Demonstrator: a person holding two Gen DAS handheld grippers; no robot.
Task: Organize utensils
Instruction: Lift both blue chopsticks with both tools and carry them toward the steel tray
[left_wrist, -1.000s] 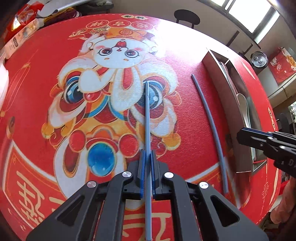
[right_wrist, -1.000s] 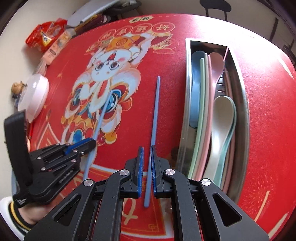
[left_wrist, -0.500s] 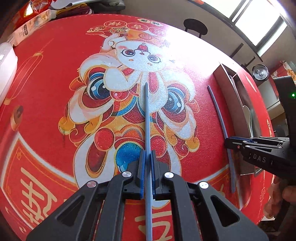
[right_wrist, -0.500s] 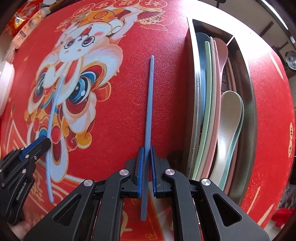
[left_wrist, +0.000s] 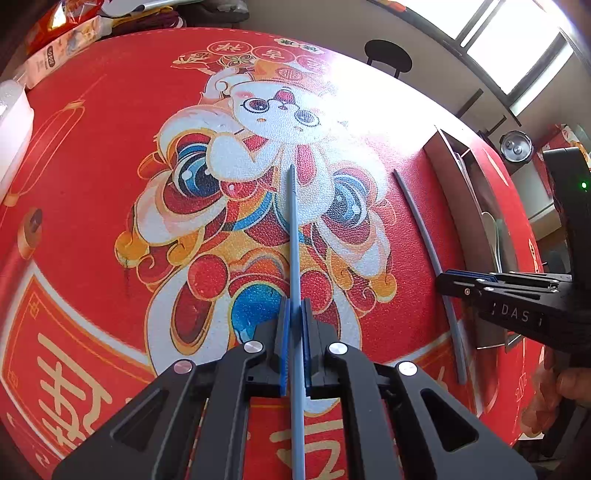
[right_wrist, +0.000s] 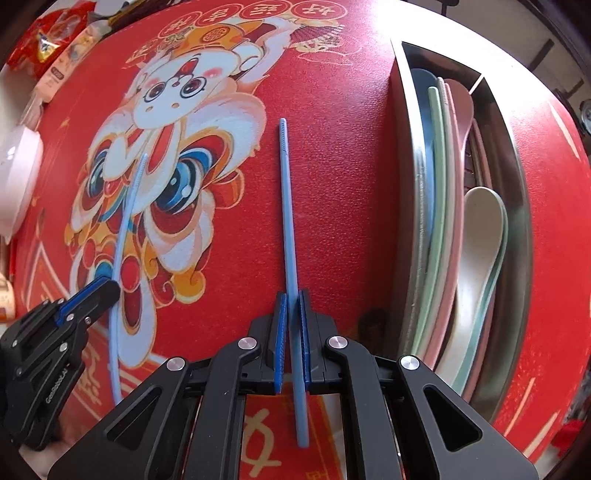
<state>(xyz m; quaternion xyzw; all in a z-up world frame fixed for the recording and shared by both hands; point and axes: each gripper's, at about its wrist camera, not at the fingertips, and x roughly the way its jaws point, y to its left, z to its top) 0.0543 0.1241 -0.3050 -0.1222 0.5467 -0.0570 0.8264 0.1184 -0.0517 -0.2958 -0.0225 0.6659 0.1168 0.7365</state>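
left claw (left_wrist: 294, 314) clamped on one blue chopstick (left_wrist: 293, 236), tip toward 12 o'clock; right claw (right_wrist: 291, 306) clamped on second chopstick (right_wrist: 286, 192), steel tray (right_wrist: 410, 206) at 3 o'clock.

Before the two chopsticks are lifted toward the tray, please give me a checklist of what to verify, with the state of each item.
1. Left gripper fingers shut on left chopstick: ok.
2. Right gripper fingers shut on right chopstick: ok.
3. Both chopsticks off the mat: cannot tell.
4. Steel tray beside the right chopstick, its path unobstructed: ok.
5. Free room in the tray among the spoons: cannot tell; it looks crowded.
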